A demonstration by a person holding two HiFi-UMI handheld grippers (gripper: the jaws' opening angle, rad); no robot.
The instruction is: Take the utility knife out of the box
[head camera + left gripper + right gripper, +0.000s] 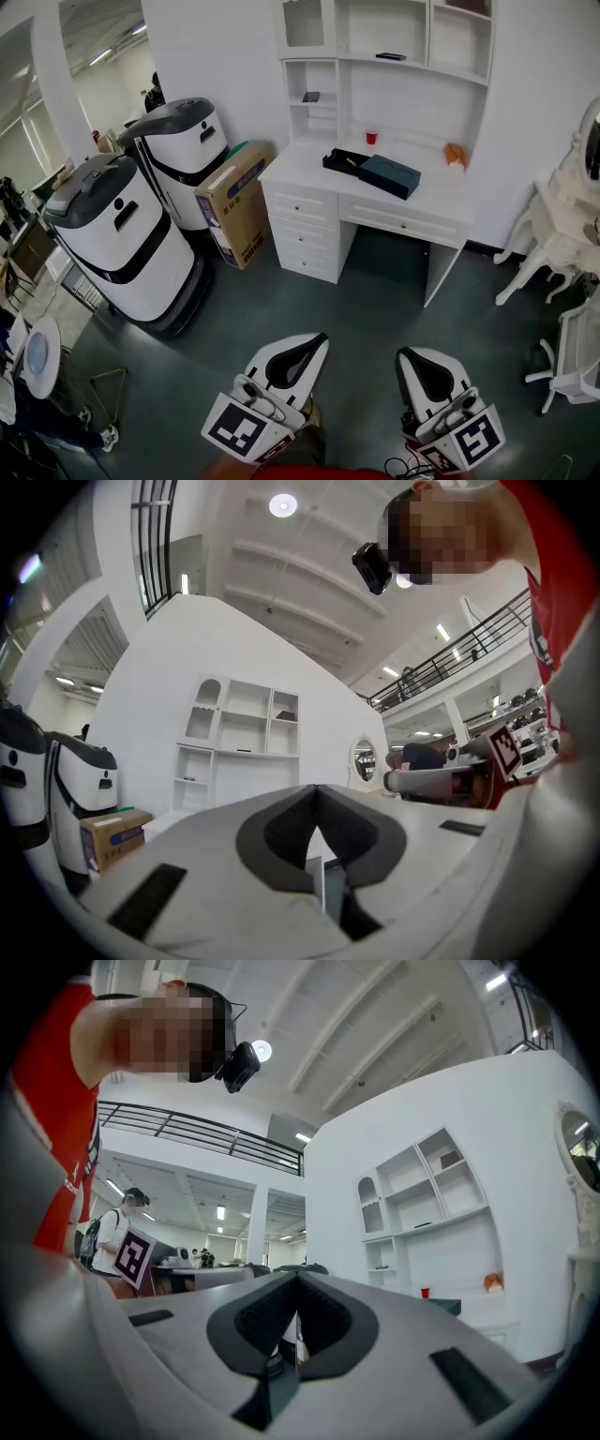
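Note:
A white desk [309,173] with a hutch stands across the room in the head view. On it lies an open black box [344,161] with a small yellowish item inside, too small to identify. A dark blue box lid [389,175] lies beside it on the right. Both grippers are low in the frame, far from the desk, pointing toward it. My left gripper [322,337] has its jaws together with nothing between them, as its own view shows [317,787]. My right gripper [401,354] is likewise shut and empty [298,1275]. The dark blue box lid [448,1305] also shows in the right gripper view.
A red cup [371,137] and an orange object [455,155] sit on the desk. Two white-and-black machines [127,239] and a cardboard box [236,202] stand left of the desk. White furniture [562,248] and a chair [572,366] stand at the right. Grey floor [375,300] lies between me and the desk.

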